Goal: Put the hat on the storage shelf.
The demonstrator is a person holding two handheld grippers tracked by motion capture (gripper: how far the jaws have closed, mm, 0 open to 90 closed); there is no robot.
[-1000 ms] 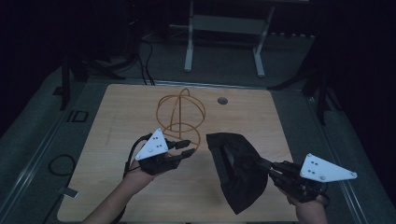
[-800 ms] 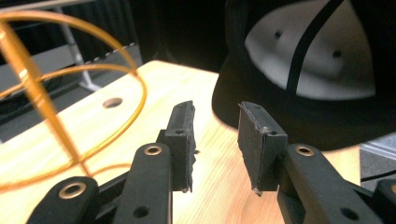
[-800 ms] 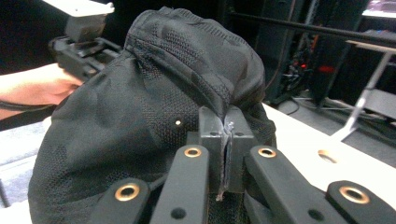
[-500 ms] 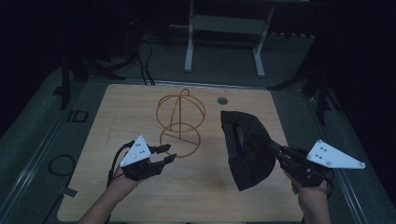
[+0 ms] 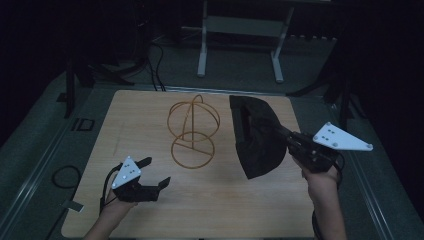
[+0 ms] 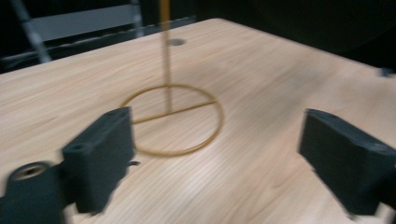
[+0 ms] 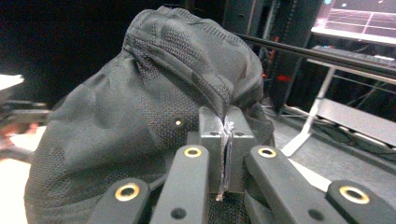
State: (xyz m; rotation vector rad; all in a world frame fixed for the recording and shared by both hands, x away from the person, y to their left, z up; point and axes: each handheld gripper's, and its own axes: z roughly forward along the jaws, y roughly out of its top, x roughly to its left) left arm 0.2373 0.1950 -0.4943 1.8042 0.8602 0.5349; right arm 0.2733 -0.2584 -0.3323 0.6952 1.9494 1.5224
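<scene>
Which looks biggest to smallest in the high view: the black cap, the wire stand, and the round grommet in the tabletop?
1. Black cap, held up by the right tongs, so nearer the camera; its lead over the stand is unsure.
2. Wire stand.
3. Grommet, clearly smallest.

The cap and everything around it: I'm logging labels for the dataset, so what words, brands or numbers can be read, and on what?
None can be read.
Black cap, held in the right claw: plain mesh fabric, no logo or tag showing.
Wire stand: bare.
Screen behind: only glowing grid lines, too blurred for text.
Table: plain wood grain.
</scene>
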